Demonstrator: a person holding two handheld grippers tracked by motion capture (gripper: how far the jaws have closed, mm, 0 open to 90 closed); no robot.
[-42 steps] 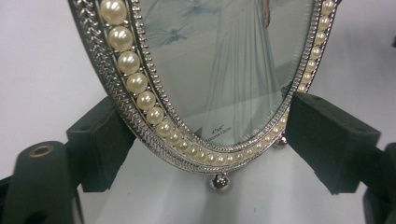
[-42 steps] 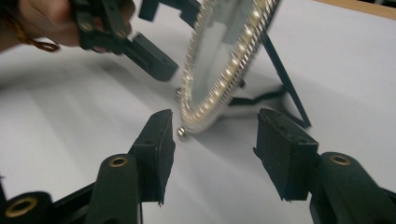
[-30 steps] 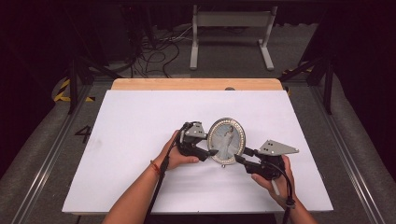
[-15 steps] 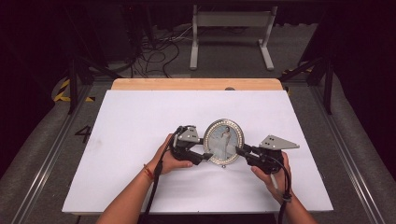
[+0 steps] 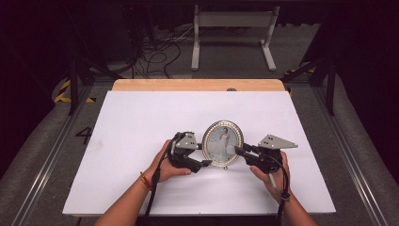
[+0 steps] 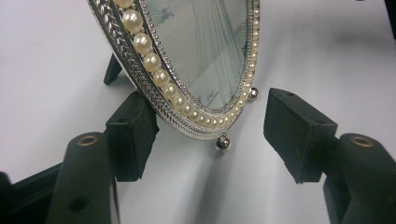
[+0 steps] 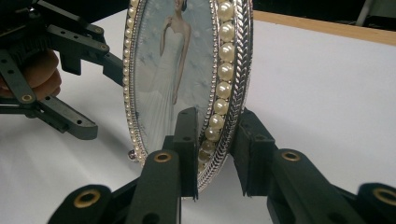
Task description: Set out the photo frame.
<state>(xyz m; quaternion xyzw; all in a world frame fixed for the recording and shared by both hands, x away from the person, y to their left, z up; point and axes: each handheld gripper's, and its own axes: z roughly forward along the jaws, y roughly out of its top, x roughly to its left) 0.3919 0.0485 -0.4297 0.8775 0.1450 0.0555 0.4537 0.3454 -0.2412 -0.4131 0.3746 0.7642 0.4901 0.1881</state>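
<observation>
The oval pearl-rimmed picture frame (image 5: 222, 143) stands upright near the front middle of the white tabletop (image 5: 141, 122), between the two hands. The right hand-held gripper (image 7: 215, 154) is clamped on the frame's lower rim, one pad on the glass face and one behind. The left hand-held gripper (image 6: 212, 137) is released, its jaws straddling the opposite rim, having just widened; one pad (image 6: 133, 133) stands just behind the rim.

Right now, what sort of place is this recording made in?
Probably a lab recording bay, not a home: a white-covered wooden table on dark grey carpet, loose black cables behind, and yellow-black hazard tape on the floor.
</observation>
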